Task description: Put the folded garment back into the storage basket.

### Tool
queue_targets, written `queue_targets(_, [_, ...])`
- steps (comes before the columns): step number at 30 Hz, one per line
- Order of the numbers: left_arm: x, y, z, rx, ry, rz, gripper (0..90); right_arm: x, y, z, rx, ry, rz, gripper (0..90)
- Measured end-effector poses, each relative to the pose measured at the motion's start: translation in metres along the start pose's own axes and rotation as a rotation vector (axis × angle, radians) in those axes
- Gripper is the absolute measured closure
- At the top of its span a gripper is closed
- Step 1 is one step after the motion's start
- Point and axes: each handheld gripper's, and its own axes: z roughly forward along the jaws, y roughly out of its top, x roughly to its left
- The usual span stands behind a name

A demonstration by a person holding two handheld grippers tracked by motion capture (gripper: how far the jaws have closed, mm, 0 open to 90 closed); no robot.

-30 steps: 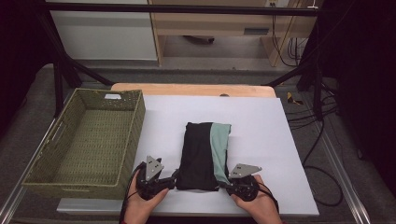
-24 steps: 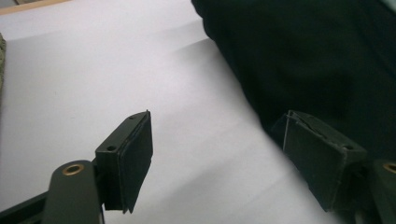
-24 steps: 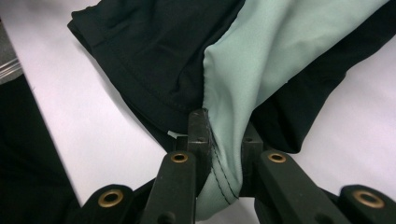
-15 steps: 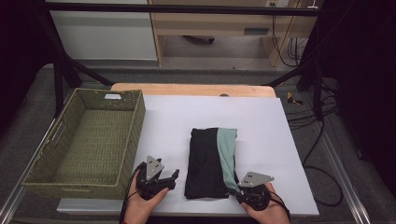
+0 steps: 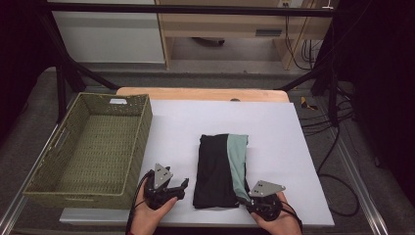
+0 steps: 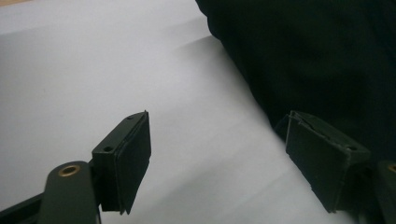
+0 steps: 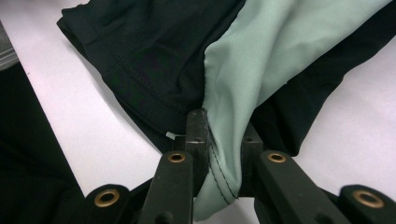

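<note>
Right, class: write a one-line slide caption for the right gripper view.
Right gripper pinches the pale green panel of a folded black garment lying on the white table.

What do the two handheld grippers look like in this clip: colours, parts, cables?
Both are black. The left gripper and right gripper each carry a grey three-cornered plate on top, and a black cable trails from each. Up close, the jaws are black bars with brass-coloured rivets, ending in flat rectangular dark pads. No sleeves are visible.
</note>
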Motion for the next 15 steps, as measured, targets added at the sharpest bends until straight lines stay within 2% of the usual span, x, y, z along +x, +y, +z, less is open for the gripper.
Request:
queue_targets(7, [-0.002,0.018,0.006,0.005,0.000,0.019,22.4,0.001,-0.001,0.000,-0.008,-0.001,-0.004,79.9])
queue_targets(11, [-0.004,0.041,0.013,0.008,0.001,0.048,22.1,0.001,-0.001,0.001,-0.010,-0.002,-0.014,79.7])
queue_targets(15, [-0.004,0.067,0.019,0.015,0.023,0.069,21.7,0.002,-0.001,0.001,-0.008,-0.009,-0.021,79.6])
